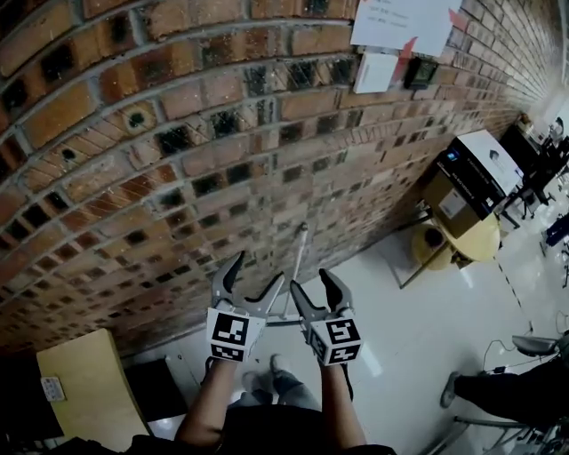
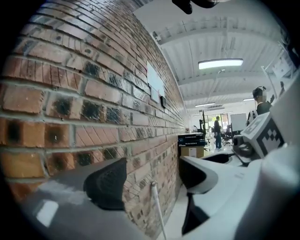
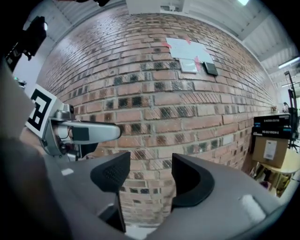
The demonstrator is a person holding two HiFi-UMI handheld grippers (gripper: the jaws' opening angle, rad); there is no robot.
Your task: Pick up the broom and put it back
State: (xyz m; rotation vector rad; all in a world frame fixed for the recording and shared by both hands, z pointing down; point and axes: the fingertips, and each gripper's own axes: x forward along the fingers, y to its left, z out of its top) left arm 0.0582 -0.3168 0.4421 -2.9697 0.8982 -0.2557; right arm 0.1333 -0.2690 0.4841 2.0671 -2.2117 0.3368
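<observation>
Left gripper (image 1: 258, 271), right gripper (image 1: 313, 283) — jaws of both spread, nothing pinched. Pale broom handle (image 1: 300, 258) leans on brick wall (image 1: 178, 133). Pinned papers (image 1: 404, 22) — print unreadable.

Papers (image 1: 404, 22) hang on the brick wall (image 1: 178, 169); boxes (image 1: 478, 171) sit on a yellow table (image 1: 486, 247).

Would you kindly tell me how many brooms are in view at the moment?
1. The broom leans against the brick wall, just ahead of the open left claw and right claw; only its pale handle shows, its head is hidden.
</observation>
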